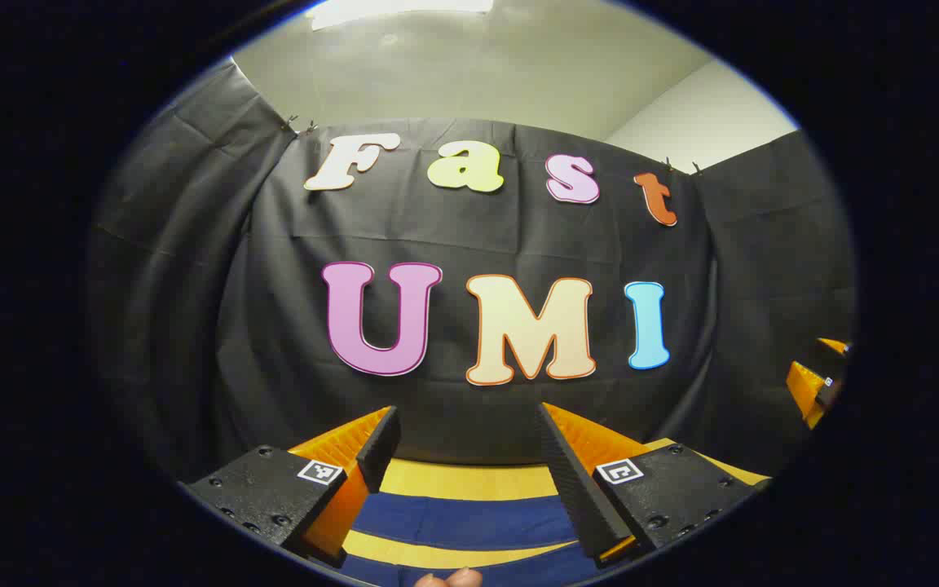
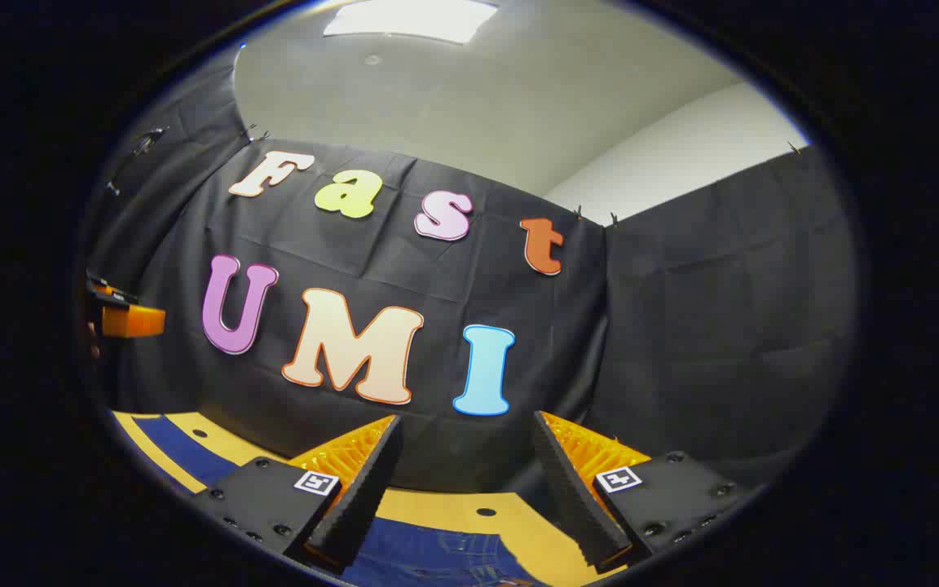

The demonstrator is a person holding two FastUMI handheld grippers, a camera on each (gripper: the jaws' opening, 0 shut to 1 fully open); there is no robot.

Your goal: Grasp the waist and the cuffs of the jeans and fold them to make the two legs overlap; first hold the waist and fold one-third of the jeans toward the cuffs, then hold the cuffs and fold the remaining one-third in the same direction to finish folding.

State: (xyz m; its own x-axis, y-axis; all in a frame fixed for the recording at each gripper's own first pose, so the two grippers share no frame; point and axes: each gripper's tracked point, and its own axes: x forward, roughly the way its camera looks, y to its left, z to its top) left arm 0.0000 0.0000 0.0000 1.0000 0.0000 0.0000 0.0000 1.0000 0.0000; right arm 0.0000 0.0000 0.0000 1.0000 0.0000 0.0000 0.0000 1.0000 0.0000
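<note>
The left gripper (image 1: 469, 440) is held up above the bench (image 1: 469, 481), its fingers spread wide apart with nothing between them, pointing toward the black cloth wall (image 1: 469, 236). Below the gap, blue jeans (image 1: 469, 518) lie across the yellow bench top, with a strip of yellow showing on either side of the band of denim. A fingertip (image 1: 449, 579) of the person's hand peeks in at the bottom edge, nearer than the jeans.

The right gripper (image 2: 465, 452) is likewise spread and empty, raised over the bench (image 2: 469, 509) and tilted. Denim of the jeans (image 2: 429, 558) lies on the bench under its fingers. In the left gripper view, this gripper appears far right of the jeans (image 1: 816, 383); in the right gripper view, the left one sits far left (image 2: 123, 314).
</note>
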